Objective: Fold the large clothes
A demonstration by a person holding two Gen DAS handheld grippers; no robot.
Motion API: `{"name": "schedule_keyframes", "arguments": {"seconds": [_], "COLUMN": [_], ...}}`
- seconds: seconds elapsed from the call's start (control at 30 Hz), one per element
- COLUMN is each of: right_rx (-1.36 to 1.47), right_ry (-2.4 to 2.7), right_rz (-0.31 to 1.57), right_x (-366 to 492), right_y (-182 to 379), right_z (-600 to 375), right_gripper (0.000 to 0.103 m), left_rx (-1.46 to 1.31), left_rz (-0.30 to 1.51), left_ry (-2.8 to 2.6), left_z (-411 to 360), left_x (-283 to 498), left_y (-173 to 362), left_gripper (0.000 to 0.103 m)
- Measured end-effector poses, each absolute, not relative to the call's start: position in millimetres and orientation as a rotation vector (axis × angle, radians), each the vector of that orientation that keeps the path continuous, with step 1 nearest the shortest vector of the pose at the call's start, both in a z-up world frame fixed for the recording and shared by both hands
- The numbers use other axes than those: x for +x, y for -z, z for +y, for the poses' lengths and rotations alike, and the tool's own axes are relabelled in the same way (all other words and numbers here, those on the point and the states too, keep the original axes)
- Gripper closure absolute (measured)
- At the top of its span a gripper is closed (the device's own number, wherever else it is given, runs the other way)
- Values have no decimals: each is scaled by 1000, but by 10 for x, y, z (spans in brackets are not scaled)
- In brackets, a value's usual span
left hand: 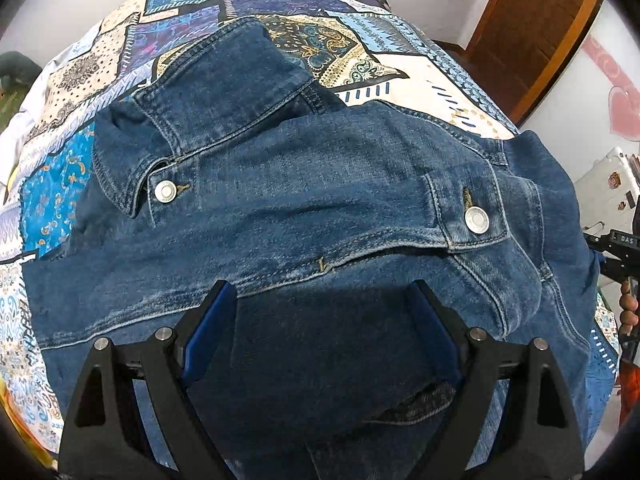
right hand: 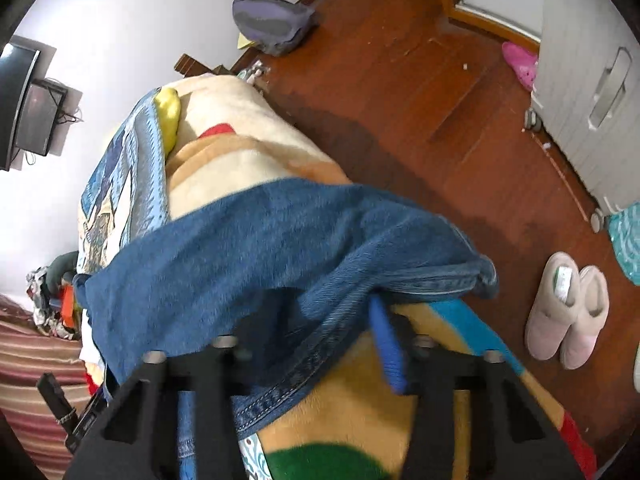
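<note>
left wrist view: the left gripper [left hand: 320,320] hangs above a denim jacket [left hand: 304,216] spread on a bed with a patchwork sheet [left hand: 96,60] in blue, cream and purple. its jaws stand wide open, with nothing pinched; the blue pads [left hand: 208,332] sit on either side of a shaded stretch of denim. just ahead of the jaws runs a stitched seam, and beyond it lies a sleeve folded across the jacket. a metal button [left hand: 165,191] sits ahead and to the left of the jaws beside the collar, and a second button [left hand: 477,220] on a cuff ahead and to the right. at the far right edge part of the other tool and a hand [left hand: 628,304] show past the jacket's edge.

right wrist view: the picture is blurred. the right gripper [right hand: 316,328] has the denim jacket [right hand: 256,248] bunched between its jaws, which are drawn close together on the cloth; one blue pad [right hand: 386,344] shows to the right of the fold, the other is hidden under the denim. the jacket's stitched hem [right hand: 280,392] trails down between the jaws toward the camera. under and to the right of the jaws lies a fleece blanket [right hand: 360,392] in tan, blue and green. further right, on the wooden floor [right hand: 420,80], stands a pair of pale slippers [right hand: 568,312]. far ahead of the jaws a grey bag [right hand: 272,24] rests against the wall.
</note>
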State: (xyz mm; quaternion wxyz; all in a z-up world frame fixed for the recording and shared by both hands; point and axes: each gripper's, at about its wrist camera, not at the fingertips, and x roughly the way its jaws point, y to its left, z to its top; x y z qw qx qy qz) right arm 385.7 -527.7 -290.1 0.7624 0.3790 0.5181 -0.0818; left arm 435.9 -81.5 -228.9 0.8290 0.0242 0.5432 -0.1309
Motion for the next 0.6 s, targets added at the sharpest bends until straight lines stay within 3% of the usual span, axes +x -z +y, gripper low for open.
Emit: {"name": "schedule_keyframes", "arguments": {"seconds": [0.13, 0.37, 0.6], "right_rx": [797, 670, 541], "right_ry": [174, 71, -188], "right_rz": [1083, 873, 686], "right_x": [3896, 4036, 4273], "right_y": [2680, 1636, 503], "right_z": [-5237, -4879, -3857], "right_gripper": [88, 93, 94], "left_rx": [56, 45, 9], "left_rz": [1120, 1021, 932], "left_ry": [271, 238, 199], "left_z": [-744, -497, -106], "left_x": [4292, 4164, 3976], "left_y": [2161, 1789, 1460], "left_gripper": [15, 15, 15]}}
